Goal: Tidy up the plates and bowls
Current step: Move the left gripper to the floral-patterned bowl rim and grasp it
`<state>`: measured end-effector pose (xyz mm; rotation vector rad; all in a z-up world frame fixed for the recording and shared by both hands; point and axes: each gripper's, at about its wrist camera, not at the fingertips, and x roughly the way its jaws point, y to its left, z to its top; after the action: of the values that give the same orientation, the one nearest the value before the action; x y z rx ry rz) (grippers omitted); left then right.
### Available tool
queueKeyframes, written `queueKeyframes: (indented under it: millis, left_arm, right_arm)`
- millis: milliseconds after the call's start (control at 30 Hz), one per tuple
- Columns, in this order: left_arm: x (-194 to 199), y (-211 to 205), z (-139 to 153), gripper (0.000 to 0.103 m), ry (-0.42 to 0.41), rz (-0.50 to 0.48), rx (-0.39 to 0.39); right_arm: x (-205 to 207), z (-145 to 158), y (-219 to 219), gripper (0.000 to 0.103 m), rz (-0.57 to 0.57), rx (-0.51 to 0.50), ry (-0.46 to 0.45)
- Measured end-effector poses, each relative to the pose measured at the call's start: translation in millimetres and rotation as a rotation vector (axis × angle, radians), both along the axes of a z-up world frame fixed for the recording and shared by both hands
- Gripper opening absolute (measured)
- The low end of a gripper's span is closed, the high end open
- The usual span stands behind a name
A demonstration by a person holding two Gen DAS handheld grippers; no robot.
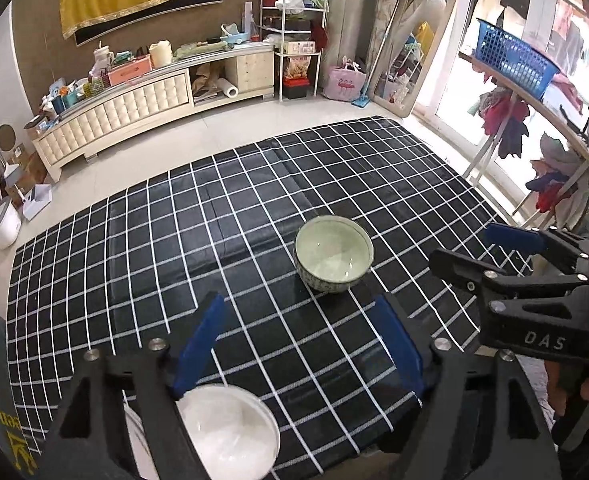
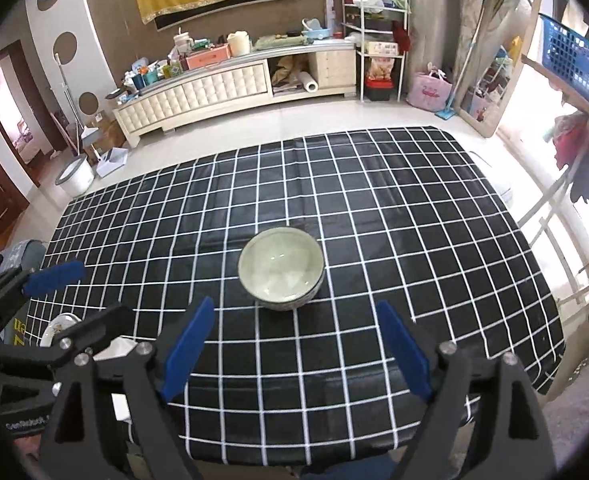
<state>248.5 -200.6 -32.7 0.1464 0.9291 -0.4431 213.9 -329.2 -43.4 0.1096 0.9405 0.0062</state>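
Covering the table, a black checked cloth (image 2: 374, 216) bears one green bowl (image 2: 280, 268); both hand-held grippers (image 1: 298, 344) (image 2: 294, 344) gape, empty.

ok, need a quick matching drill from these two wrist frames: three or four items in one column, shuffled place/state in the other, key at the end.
Column A
1. pale green ceramic bowl
2. white shallow dish
3. left gripper
4. blue plastic mesh basket

Column B
a. up on a shelf by the window
b. fingers spread, nothing between them
c. upright and empty, mid-table on the black checked cloth
d. at the near table edge, under the left gripper's left finger

Pairs: 1-c, 2-d, 3-b, 4-a
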Motion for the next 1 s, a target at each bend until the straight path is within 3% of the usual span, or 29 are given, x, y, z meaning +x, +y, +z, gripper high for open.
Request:
queueKeyframes:
  millis: [333,700,1000]
  left_arm:
    - [62.5,-25.4,-35.5,0.076,0.113,0.041,0.035]
    - [116.5,-46.8,-101.1,0.076,0.282,0.037,0.082]
    - [136.4,-56.6,-133.4,0.075,0.313,0.030,0.142]
  right_arm:
    - [45.0,-39.4,-30.3,0.088,-0.002,0.021,0.103]
    - [82.9,-87.8,-41.9,0.088,-0.025,0.086,0.196]
    - [98.3,-113.0,-37.7,0.088,-0.025,0.067,0.234]
